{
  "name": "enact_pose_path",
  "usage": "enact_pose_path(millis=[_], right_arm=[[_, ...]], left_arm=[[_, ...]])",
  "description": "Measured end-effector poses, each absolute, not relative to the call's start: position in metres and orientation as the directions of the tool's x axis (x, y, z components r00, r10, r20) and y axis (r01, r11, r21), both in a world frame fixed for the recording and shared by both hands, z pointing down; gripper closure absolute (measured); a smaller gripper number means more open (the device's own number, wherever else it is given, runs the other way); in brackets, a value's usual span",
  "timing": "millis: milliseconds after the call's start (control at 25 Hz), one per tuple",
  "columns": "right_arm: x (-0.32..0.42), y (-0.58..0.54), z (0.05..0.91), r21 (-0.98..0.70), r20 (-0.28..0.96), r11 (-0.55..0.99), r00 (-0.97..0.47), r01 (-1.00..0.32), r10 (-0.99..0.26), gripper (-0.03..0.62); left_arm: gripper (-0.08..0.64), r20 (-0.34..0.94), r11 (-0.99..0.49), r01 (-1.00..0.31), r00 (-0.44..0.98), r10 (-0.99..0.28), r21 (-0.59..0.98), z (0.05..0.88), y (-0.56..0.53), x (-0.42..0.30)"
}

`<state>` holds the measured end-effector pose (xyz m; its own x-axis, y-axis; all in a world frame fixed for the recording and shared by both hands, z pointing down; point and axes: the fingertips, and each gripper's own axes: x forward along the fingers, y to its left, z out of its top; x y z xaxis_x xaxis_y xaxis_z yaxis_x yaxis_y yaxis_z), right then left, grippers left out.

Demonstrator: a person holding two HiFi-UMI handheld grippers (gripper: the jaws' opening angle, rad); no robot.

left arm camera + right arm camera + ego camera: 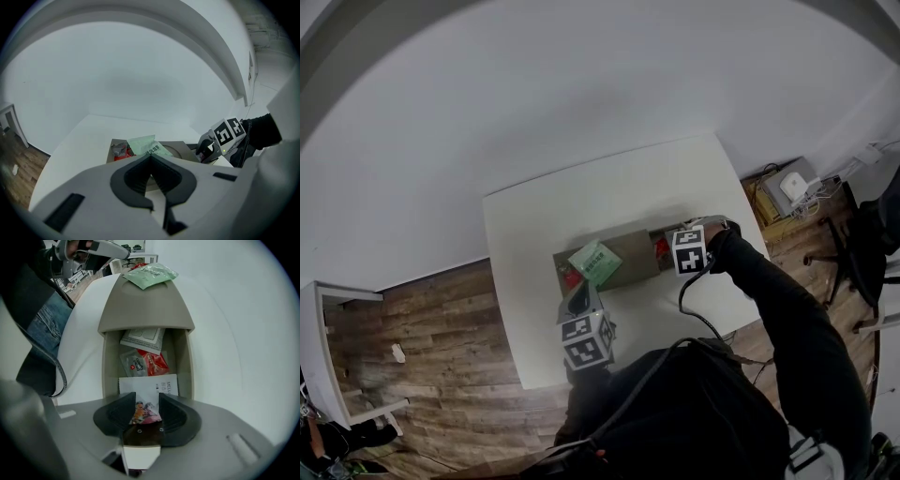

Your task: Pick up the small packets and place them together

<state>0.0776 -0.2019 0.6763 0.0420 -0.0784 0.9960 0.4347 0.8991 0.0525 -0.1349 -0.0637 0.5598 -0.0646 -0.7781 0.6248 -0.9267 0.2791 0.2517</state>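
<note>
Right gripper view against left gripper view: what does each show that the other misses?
Only the right gripper view: the open compartment of the box, holding a white packet, a red packet and a printed packet under the open jaws of the right gripper. Only the left gripper view: the shut, empty jaws of the left gripper and the right gripper's marker cube. Both: the green packet on the box, and the table.

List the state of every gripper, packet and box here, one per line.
Box: half covered.
Green packet: lying on the box's cover.
Red packet: lying inside the box.
White packet: flat inside the box.
Right gripper: open, above the white packet.
Left gripper: shut, empty.
</note>
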Motion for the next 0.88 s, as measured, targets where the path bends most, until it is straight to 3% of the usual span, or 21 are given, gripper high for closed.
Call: enact_pose_path(millis=[280, 480, 880], right_arm=[[0.075, -0.199, 0.665, 0.089, 0.989, 0.883, 0.065, 0.460, -0.133, 0.485], [0.070, -0.206, 0.667, 0.131, 0.984, 0.872, 0.045, 0.472, -0.172, 0.568], [0.070, -0.211, 0.668, 0.136, 0.989, 0.887, -0.009, 0.440, -0.148, 0.592]], left_arm=[[0.561, 0.626, 0.275, -0.928, -0.060, -0.777, 0.252, 0.560, -0.066, -0.132], [0.561, 0.630, 0.284, -0.925, -0.066, -0.774, 0.251, 0.560, -0.064, -0.136], [0.561, 0.633, 0.287, -0.924, -0.067, -0.771, 0.252, 0.565, -0.068, -0.137]])
